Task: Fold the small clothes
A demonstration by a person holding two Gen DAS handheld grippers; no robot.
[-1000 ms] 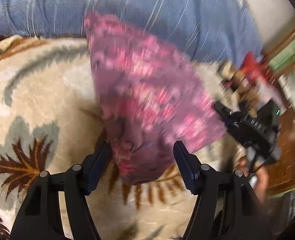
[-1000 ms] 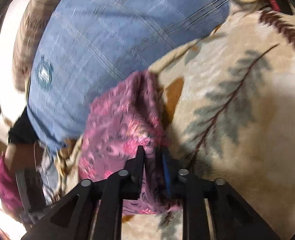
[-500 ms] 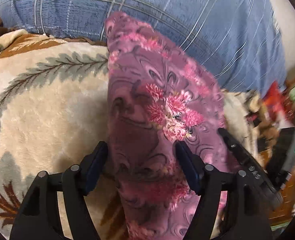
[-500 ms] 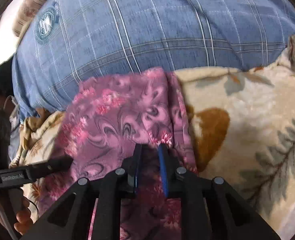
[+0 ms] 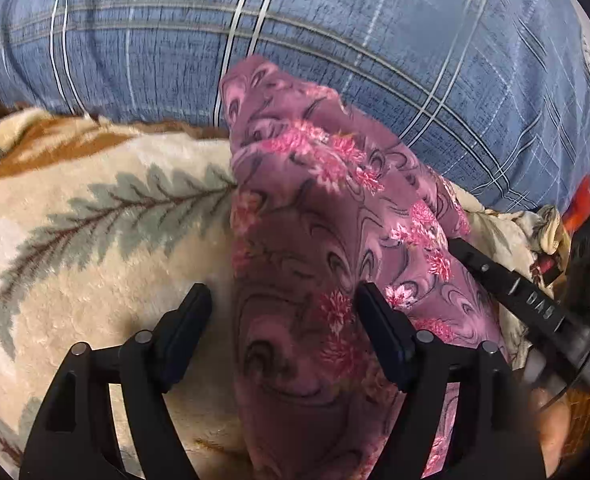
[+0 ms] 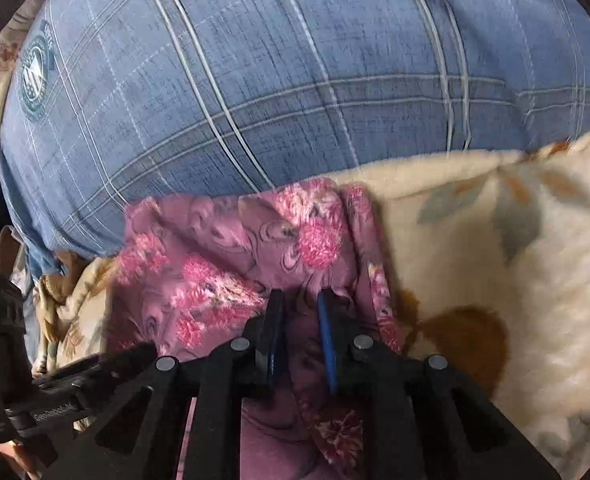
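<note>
Since a second ago both claws have carried the purple floral garment [image 5: 335,264] down and forward until it lies on the cream leaf-patterned blanket [image 5: 107,240], its far end against the blue plaid pillow [image 5: 335,52] ahead of the fingers. The left claw [image 5: 283,336] has just been opening further; its fingers now stand spread, the left one over bare blanket, the right one over the cloth, and neither pad seems to press the cloth. The right claw [image 6: 301,336] is nearly pressed together, pinching a bunched fold of the garment [image 6: 231,264] between its pads.

To do this step well, I would lay the cloth fully flat before the right claw lets go (a release made early would likely leave that bunched edge crumpled), then draw the pinched edge straight so the layers line up. The left claw, now free, could pin the near side.

Much is hard to read: the garment's near end runs under both claws and off the bottom of each view, so its full shape and how many layers it has cannot be told. The other claw's body is cut off at each picture's edge.
</note>
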